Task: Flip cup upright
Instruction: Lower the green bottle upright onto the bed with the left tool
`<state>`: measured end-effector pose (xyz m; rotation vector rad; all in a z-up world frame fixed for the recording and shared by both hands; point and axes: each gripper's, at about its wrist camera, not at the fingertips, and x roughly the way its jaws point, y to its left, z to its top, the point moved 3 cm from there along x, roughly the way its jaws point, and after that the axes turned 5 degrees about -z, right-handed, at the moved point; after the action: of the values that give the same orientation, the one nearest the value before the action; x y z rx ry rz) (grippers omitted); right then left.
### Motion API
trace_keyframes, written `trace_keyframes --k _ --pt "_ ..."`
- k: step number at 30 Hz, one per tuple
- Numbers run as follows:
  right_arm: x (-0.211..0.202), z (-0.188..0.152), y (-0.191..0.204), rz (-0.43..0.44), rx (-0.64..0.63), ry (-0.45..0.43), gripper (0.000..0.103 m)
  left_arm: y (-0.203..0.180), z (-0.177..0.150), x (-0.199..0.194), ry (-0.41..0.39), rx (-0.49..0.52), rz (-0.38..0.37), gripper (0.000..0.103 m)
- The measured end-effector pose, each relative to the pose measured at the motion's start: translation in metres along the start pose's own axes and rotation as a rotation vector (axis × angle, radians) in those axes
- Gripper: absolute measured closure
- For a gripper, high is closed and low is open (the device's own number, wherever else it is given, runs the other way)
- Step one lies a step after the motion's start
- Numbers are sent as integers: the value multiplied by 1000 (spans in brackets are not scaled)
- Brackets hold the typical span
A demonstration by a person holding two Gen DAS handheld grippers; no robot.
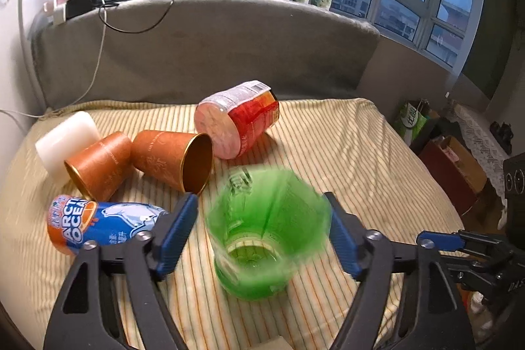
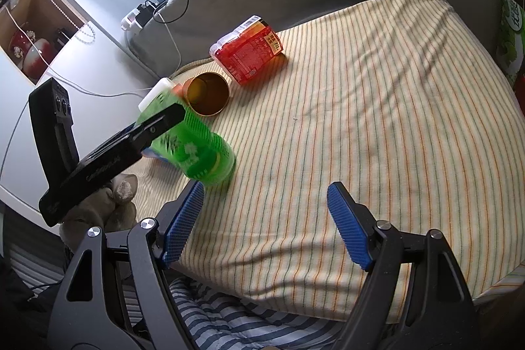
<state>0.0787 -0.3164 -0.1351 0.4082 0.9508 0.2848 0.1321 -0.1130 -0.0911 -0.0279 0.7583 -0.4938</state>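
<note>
Green cup between the left gripper's spread jaws, on a striped cushion.

The green cup (image 1: 267, 232), motion-blurred, stands mouth-up on the striped cushion (image 1: 361, 153) inside the left gripper (image 1: 262, 212), whose jaws appear clear of its sides. The right gripper (image 2: 265, 202) hovers nearby, jaws wide apart, holding nothing.

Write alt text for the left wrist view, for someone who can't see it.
A blurred green cup stands mouth-up between the left gripper's open blue fingers on a striped cushion. Behind it lie two orange cups, a red jar, a white container and a blue can, all on their sides.
</note>
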Motion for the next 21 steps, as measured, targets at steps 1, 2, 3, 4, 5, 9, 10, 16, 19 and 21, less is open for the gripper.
trace_keyframes --k 1,2,3,4,5,9,10,16,19,21 --pt "0 0 1 -2 -4 -3 23 -1 -1 -1 0 6 1 22" --pt "-1 0 2 -4 -9 -6 23 -1 -2 -3 1 9 0 22" --pt "-1 0 3 -4 -12 -10 23 -1 -3 -4 2 10 -1 22" --pt "-2 0 4 -2 -15 -13 23 -1 -4 -5 3 8 -1 22" --pt "-3 -1 5 -2 -18 -16 23 -1 -5 -6 4 7 -1 22" --pt "-6 1 10 -9 -35 -38 23 1 -6 -11 3 11 5 22" --pt "-7 1 11 -11 -42 -45 23 1 -6 -12 -1 11 8 22" --pt "-13 4 26 -44 -111 -108 23 5 -9 -30 -31 17 22 22" --pt "-17 5 34 -73 -148 -153 22 7 -11 -41 -53 15 31 22" --pt "-21 7 41 -104 -180 -197 15 7 -12 -49 -72 14 35 22"
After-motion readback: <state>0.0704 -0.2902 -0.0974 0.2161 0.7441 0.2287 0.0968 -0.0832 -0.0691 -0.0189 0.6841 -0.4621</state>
